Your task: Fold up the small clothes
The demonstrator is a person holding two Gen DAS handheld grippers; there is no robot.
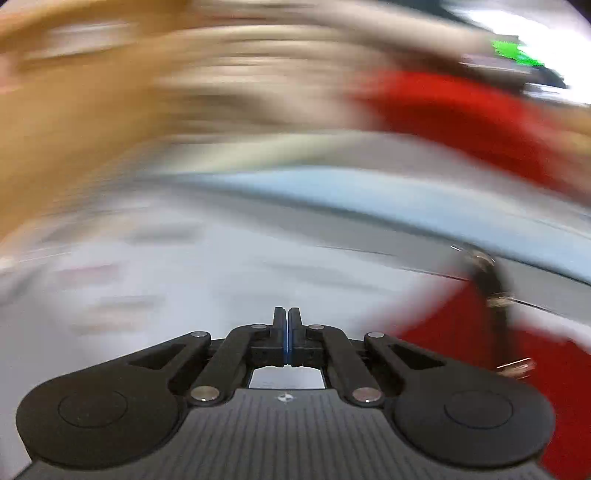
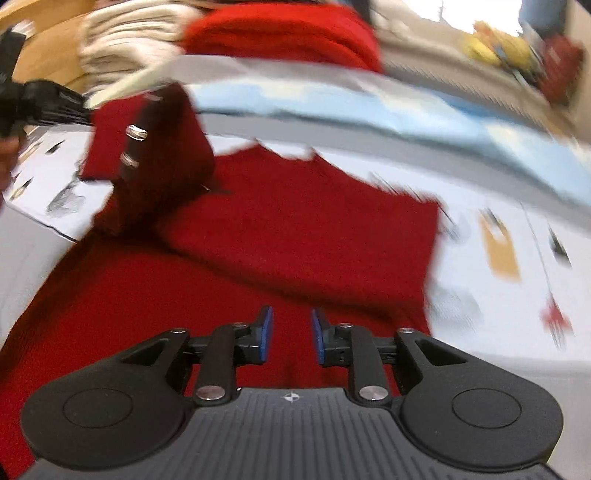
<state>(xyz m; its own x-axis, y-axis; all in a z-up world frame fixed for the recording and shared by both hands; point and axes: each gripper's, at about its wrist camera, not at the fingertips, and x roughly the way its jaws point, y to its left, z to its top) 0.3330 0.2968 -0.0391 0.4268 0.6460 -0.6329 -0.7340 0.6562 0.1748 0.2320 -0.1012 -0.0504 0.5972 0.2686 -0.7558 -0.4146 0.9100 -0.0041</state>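
The left wrist view is heavily smeared by blur. In it the left claw (image 1: 287,317) has its two blue-lined pads pressed flat together with nothing visible between them, above a pale tabletop (image 1: 229,266). At the right edge of that view a piece of the red garment (image 1: 458,328) shows, with a dark strap or band carrying shiny metal fittings crossing it; what exactly the strap is I cannot tell. A second mass of red cloth (image 1: 461,114) lies farther back at the upper right, beside blurred cream and tan shapes. The right wrist view is sharper. The right claw (image 2: 291,325) stands with its jaws apart at a narrow gap, holding nothing, hovering right over the red garment (image 2: 295,229), which is spread flat over the tabletop (image 2: 517,332) and fills the middle and lower left of that view. One dark red flap of the garment is lifted at the upper left, with two shiny studs on it, and a black tool (image 2: 44,101) reaches in from the left edge to that flap's corner; whether it grips the cloth is unclear. The tabletop covering is white with small printed figures. Behind the garment a light blue strip (image 2: 369,107) crosses the scene, and beyond it sit a cream folded stack (image 2: 125,40) and a red folded stack (image 2: 284,33) side by side.
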